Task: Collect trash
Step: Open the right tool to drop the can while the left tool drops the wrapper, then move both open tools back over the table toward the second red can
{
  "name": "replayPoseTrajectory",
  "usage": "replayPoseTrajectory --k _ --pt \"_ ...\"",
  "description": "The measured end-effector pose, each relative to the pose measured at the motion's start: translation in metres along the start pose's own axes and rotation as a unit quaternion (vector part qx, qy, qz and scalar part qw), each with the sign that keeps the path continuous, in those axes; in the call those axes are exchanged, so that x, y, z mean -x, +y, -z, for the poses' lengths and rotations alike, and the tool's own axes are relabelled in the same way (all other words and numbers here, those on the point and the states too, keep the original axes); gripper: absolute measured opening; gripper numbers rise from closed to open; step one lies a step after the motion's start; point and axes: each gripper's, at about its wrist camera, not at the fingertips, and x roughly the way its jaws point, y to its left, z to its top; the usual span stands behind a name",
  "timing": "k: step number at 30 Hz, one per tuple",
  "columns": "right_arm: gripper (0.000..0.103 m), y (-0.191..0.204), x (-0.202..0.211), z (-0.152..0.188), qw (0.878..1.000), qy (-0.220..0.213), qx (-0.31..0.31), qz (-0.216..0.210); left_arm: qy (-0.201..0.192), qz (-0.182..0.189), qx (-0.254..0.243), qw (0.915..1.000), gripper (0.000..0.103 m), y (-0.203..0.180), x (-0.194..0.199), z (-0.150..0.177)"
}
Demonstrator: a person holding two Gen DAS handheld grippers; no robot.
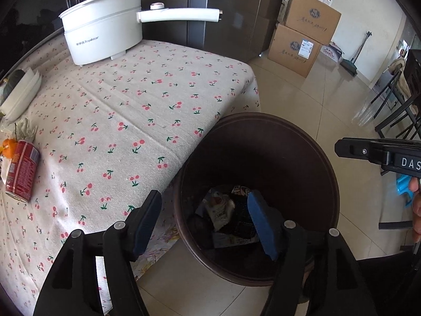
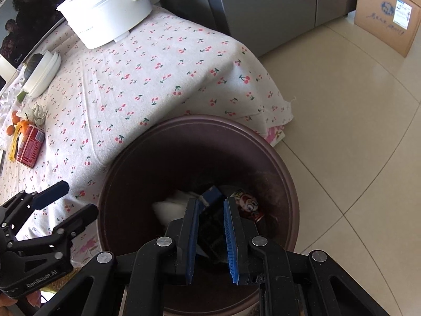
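A dark brown trash bin [image 1: 310, 158] stands on the floor against the table's edge; it also shows in the right wrist view [image 2: 263, 142]. Wrappers and cartons [image 1: 223, 210] lie at its bottom. My left gripper [image 1: 205, 210] is open and empty, straddling the bin's rim and the table edge. My right gripper [image 2: 210, 210] is partly open and empty above the bin's inside. A red can [image 1: 22, 169] lies on its side at the table's left, next to orange peels [image 1: 8, 147] and a crumpled tissue [image 2: 38, 113].
The table has a cherry-print cloth [image 1: 147, 100]. A white electric pot [image 1: 102, 26] with a long handle stands at the back. White bowls [image 1: 21, 92] sit at the left. Cardboard boxes [image 1: 302, 39] and black chairs [image 1: 394, 105] stand on the tiled floor.
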Motion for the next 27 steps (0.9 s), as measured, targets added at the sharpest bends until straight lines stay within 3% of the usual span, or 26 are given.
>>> replayPoseTrajectory --k 6,8,10,12,21,27 --pt "0.023 0.003 -0.002 -0.002 1.000 0.004 0.002 0.004 -0.004 -0.013 0.028 0.9995 0.073 0.023 0.011 -0.002" --pt "0.037 0.005 -0.003 -0.003 1.000 0.007 0.000 0.008 -0.007 -0.024 0.036 0.9990 0.075 0.032 0.016 -0.001" --pt "0.062 0.005 -0.004 -0.004 1.000 0.007 -0.011 0.008 -0.010 -0.040 0.045 0.9981 0.077 0.043 0.023 0.000" --pt "0.070 0.007 -0.003 -0.006 1.000 0.005 -0.021 0.006 -0.012 -0.058 0.057 0.9966 0.078 0.056 0.030 0.002" --pt "0.080 0.039 -0.009 -0.016 1.000 0.003 -0.012 -0.008 -0.025 -0.112 0.131 0.9847 0.082 0.132 0.067 0.014" --pt "0.087 0.071 -0.018 -0.025 1.000 0.008 0.013 -0.013 -0.026 -0.106 0.189 0.9758 0.082 0.191 0.081 0.019"
